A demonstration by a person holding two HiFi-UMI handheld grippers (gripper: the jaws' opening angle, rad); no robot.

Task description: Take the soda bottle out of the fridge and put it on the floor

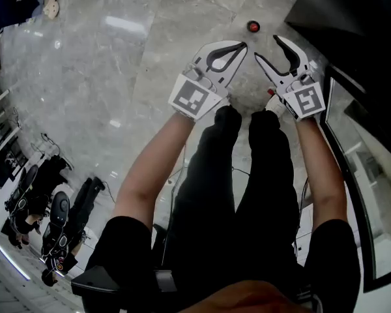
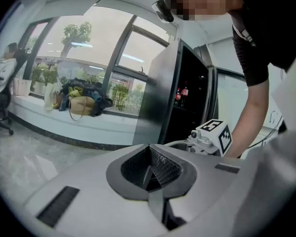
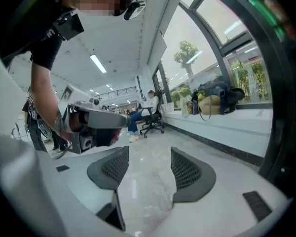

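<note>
Seen from the head view, I stand over a grey marble floor with both grippers held out above my legs. My left gripper is shut and holds nothing; its pads meet in the left gripper view. My right gripper is open, with only floor between its pads. The black fridge stands at the upper right. The left gripper view shows red-labelled bottles inside it. A small round red-topped thing sits on the floor just beyond the jaws; whether it is a bottle I cannot tell.
A glass door panel runs along my right side. Cables lie on the floor by my feet. Dark equipment stands at the lower left. Bags rest on a window ledge, and an office chair stands further off.
</note>
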